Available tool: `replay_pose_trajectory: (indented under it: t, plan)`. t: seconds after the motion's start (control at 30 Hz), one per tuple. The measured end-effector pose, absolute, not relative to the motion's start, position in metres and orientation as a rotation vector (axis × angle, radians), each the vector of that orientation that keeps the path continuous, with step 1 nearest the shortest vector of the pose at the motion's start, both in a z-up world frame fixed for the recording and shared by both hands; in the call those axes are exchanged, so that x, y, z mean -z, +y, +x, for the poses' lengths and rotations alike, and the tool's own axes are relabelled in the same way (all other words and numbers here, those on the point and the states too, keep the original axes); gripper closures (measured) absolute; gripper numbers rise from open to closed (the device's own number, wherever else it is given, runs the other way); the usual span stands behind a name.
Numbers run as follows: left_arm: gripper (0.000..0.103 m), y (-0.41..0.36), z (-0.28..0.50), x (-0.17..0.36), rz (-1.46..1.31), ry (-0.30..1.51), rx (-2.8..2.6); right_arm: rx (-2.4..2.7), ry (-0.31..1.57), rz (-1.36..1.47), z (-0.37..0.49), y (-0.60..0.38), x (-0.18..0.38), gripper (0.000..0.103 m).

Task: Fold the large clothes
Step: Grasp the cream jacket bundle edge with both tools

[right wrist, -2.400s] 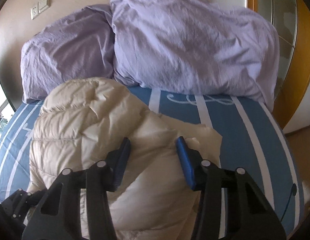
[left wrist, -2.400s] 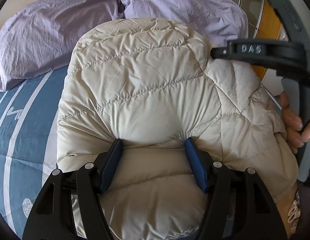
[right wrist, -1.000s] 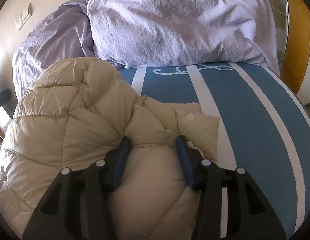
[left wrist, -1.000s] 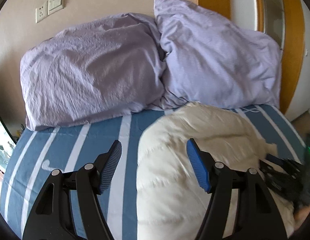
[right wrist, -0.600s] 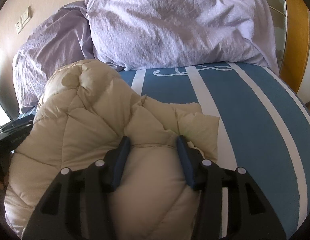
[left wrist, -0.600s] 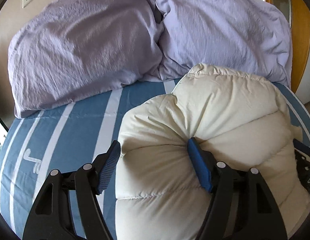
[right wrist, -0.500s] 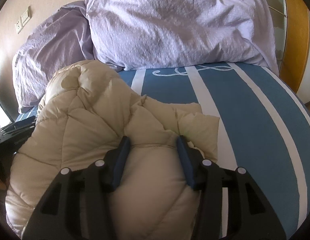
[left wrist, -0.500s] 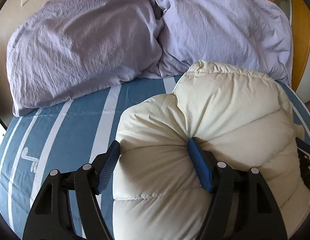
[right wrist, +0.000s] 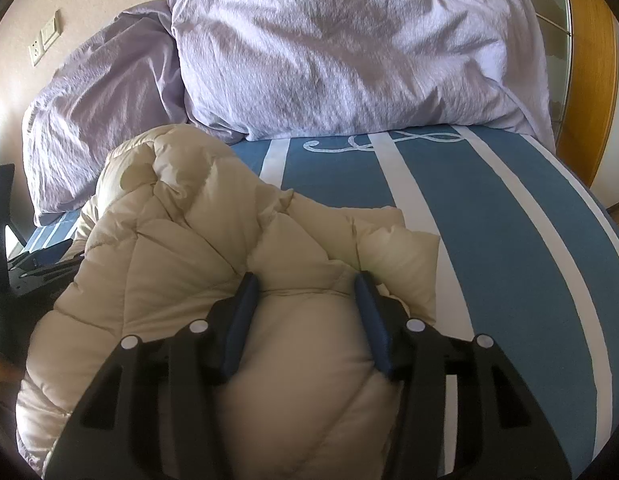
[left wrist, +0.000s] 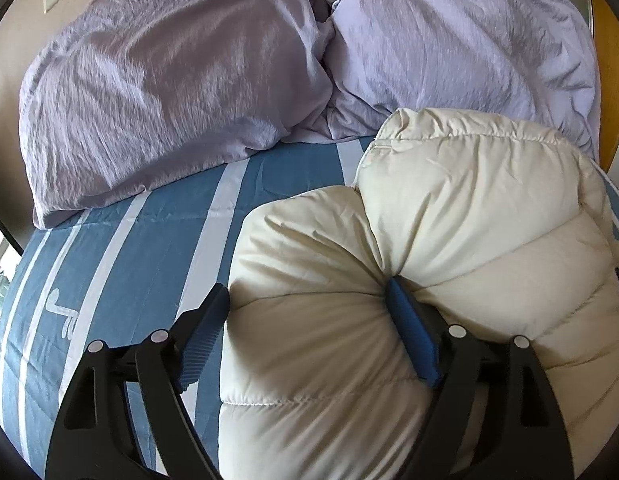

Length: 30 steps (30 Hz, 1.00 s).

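A cream quilted down jacket [left wrist: 449, 240] lies bunched on a blue-and-white striped bedspread [left wrist: 121, 248], its far edge reaching toward 12 o'clock where two lilac pillows [left wrist: 181, 80] lean against the wall. In the left wrist view the left gripper [left wrist: 305, 312] stands spread wide, its right-hand pad sunk into a crease of the padding and its left-hand pad resting at the garment's outer edge near 9 o'clock, with a fat roll of fabric filling the gap; whether it truly clamps that roll cannot be told. In the right wrist view the right gripper [right wrist: 305, 292] also stands partly spread, a puffy panel swelling between its blue fingers [right wrist: 239, 320]; the pads press its sides, yet a firm pinch cannot be confirmed. A loose flap [right wrist: 393, 240] of the same jacket lies flat on the bedspread toward 1 o'clock from that gripper.

The garment looks light, very soft and springy, with a smooth shell that is likely to slide and to puff back open once released. Judging by the stitching, the quilt seams and hemmed edges are thinner and offer a surer hold than the fat baffles. Air-filled bulk will likely resist a flat crease.
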<state>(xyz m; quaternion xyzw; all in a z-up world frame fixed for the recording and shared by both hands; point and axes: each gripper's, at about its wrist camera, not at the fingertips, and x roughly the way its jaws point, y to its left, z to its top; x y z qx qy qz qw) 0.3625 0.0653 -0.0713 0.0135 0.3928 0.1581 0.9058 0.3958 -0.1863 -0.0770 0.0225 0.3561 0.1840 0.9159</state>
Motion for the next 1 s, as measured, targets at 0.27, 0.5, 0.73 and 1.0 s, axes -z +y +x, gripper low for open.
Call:
replay_pose_trajectory:
  t: [0.27, 0.5, 0.73, 1.0]
  plan:
    - [0.021, 0.0629, 0.3634, 0.0729, 0.055, 0.812, -0.349, -0.381, 0.732, 0.046, 0.396, -0.1864, 0.0774, 0.051]
    - [0.02, 0.0621, 0.363, 0.0736, 0.064, 0.814, -0.356, -0.381, 0.731, 0.045, 0.396, -0.1863, 0.0778, 0.051]
    - [0.02, 0.0622, 0.3634, 0.0749, 0.064, 0.817, -0.355, -0.381, 0.729, 0.045, 0.3963, -0.1865, 0.0778, 0.051]
    - [0.019, 0.0615, 0.3638, 0.0758, 0.065, 0.817, -0.356, -0.383, 0.728, 0.046, 0.3957, -0.1863, 0.0776, 0.051]
